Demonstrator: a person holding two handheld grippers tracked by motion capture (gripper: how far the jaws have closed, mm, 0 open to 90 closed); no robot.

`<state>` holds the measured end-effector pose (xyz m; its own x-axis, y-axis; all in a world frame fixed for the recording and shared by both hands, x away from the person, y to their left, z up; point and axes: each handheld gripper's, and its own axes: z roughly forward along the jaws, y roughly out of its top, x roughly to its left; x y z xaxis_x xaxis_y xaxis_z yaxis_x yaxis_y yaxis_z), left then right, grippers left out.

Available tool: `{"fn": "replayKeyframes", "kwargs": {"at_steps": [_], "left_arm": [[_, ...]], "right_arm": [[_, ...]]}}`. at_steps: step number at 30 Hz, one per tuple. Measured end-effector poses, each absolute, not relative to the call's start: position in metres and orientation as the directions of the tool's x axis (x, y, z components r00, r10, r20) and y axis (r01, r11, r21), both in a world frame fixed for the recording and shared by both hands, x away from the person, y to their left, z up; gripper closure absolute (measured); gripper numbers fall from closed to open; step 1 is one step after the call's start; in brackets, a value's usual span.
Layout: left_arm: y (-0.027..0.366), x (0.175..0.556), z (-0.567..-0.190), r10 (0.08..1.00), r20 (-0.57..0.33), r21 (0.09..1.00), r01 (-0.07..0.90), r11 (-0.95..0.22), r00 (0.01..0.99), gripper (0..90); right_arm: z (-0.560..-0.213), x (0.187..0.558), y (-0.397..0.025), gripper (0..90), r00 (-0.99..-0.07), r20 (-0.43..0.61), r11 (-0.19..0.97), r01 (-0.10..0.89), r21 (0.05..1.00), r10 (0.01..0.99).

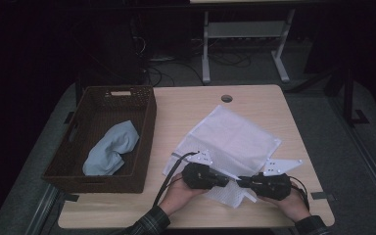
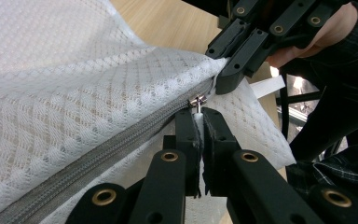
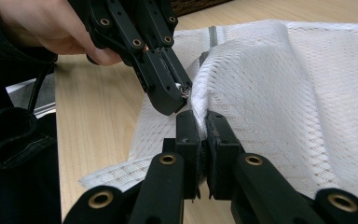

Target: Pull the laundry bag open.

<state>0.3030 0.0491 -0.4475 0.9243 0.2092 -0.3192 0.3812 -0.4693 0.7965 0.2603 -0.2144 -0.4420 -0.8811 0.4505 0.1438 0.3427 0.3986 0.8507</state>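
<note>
Near the front edge of the table point(image 1: 274, 105), the two grippers meet tip to tip over the front corner of a white mesh bag point(image 1: 230, 137). The left gripper point(image 2: 198, 122) has its jaws pressed together on the small metal zipper pull point(image 2: 196, 100), with a thin strip of white fabric caught between them; the grey zipper point(image 2: 98, 156) runs away from the pull along the bag's edge. The right gripper point(image 3: 198, 122) is clamped on a raised fold of the mesh just beside the pull, its jaws closed with the fabric pinched between them. In the left gripper view the right gripper's tips bite the mesh right above the pull; in the right gripper view the left gripper's tips sit against the fold.

The bag lies flat and spread across the middle of the table, slanting from the front edge toward the far right corner, lifted slightly where the grippers grip it.

Along the left edge stands a dark woven basket point(image 1: 147, 142), well apart from the bag. A crumpled light blue cloth point(image 1: 110, 147) lies inside it, toward its front end.
</note>
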Motion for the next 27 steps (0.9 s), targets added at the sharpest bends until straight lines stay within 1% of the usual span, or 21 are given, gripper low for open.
{"fn": "replayKeyframes", "kwargs": {"at_steps": [6,10,21,27], "left_arm": [[0.050,0.303,-0.448,0.205,-0.322,0.806,0.381,-0.453,0.924,86.3],[0.051,0.302,-0.447,0.216,-0.297,0.807,0.366,-0.464,0.930,86.5],[0.059,0.306,-0.447,0.232,-0.295,0.805,0.372,-0.463,0.927,86.6],[0.062,0.307,-0.447,0.238,-0.307,0.801,0.386,-0.458,0.921,86.6]], "right_arm": [[-0.442,0.261,-0.216,84.4,-0.878,0.152,0.393,0.350,0.851,0.453],[-0.442,0.261,-0.215,84.4,-0.879,0.149,0.397,0.349,0.849,0.453],[-0.442,0.261,-0.216,84.4,-0.877,0.149,0.395,0.349,0.850,0.456],[-0.442,0.261,-0.216,84.4,-0.878,0.147,0.395,0.347,0.850,0.455]]}}
